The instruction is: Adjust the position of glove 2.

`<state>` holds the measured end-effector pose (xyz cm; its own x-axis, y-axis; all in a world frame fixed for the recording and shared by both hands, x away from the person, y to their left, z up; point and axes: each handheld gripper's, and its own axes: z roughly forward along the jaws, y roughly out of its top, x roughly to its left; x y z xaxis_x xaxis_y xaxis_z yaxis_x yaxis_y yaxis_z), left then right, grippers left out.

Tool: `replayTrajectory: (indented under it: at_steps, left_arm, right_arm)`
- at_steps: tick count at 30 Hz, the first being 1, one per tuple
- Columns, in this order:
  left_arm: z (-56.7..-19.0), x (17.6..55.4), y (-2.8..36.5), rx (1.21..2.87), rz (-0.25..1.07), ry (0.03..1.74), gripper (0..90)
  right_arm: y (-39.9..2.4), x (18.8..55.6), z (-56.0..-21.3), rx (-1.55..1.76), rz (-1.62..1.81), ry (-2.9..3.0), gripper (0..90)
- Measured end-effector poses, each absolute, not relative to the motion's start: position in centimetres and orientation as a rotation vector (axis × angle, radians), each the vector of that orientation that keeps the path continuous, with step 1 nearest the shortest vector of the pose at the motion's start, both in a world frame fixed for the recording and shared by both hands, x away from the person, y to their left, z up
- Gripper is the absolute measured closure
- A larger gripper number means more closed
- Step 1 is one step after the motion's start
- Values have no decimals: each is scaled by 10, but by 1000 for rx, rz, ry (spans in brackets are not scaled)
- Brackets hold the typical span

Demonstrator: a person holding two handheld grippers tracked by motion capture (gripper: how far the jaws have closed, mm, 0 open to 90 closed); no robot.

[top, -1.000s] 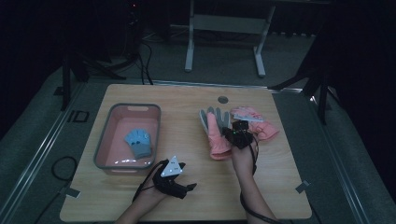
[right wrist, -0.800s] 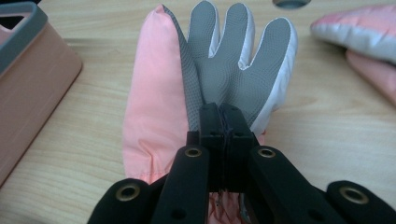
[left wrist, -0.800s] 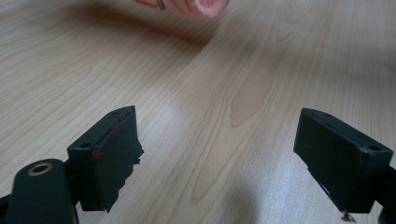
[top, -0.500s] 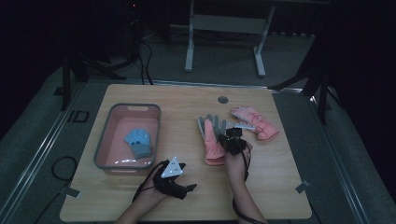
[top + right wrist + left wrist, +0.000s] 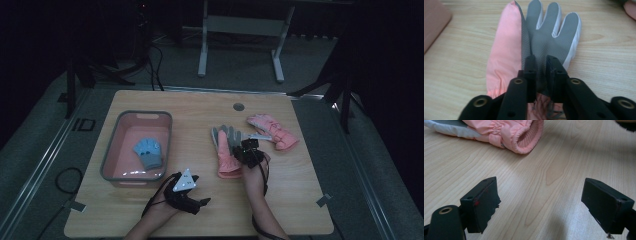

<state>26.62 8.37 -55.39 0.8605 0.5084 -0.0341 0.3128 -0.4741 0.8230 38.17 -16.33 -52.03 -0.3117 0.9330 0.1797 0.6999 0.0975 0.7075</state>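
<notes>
Lying flat and palm-up on the wooden table [image 5: 300, 200], a little right of its middle, fingers pointing away from the person: speaking here of the pink glove [image 5: 226, 155] with the grey palm. Showing, in the right gripper view, the same pink glove [image 5: 504, 50] stretched out straight ahead of the jaws.

Resting over the cuff end of this glove with the right gripper [image 5: 240, 149]. Having just been opening the jaws of the right gripper [image 5: 541, 72] a little, leaving a narrow gap, with grey palm fabric sitting between them. Not being able to tell whether the pads are pressing on the fabric.

Keeping the left gripper [image 5: 200, 204] low at the near edge of the table, well apart from the glove. Holding the jaws of the left gripper [image 5: 540, 202] wide apart, gripping nothing, with bare wood between them.

Lying just right of the first glove, near its fingers: a second pink glove [image 5: 274, 131]. Standing on the left part of the table: a pink bin [image 5: 112, 150], holding a blue glove [image 5: 149, 152].
</notes>
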Motion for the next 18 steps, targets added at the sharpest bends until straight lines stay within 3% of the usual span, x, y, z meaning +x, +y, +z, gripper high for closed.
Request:
replayTrajectory:
  at_steps: [3, 10, 18]
  left_arm:
    - [-555, 266, 83, 2116, 259, 588, 145]
    - [-555, 265, 82, 2117, 253, 583, 145]
    - [-555, 265, 83, 2113, 253, 595, 145]
  right_arm:
    - [-180, 377, -502, 1503, 1092, 2099, 657]
    - [-217, 382, -485, 1454, 1083, 2116, 564]
    - [-271, 395, -470, 1344, 1104, 2162, 553]
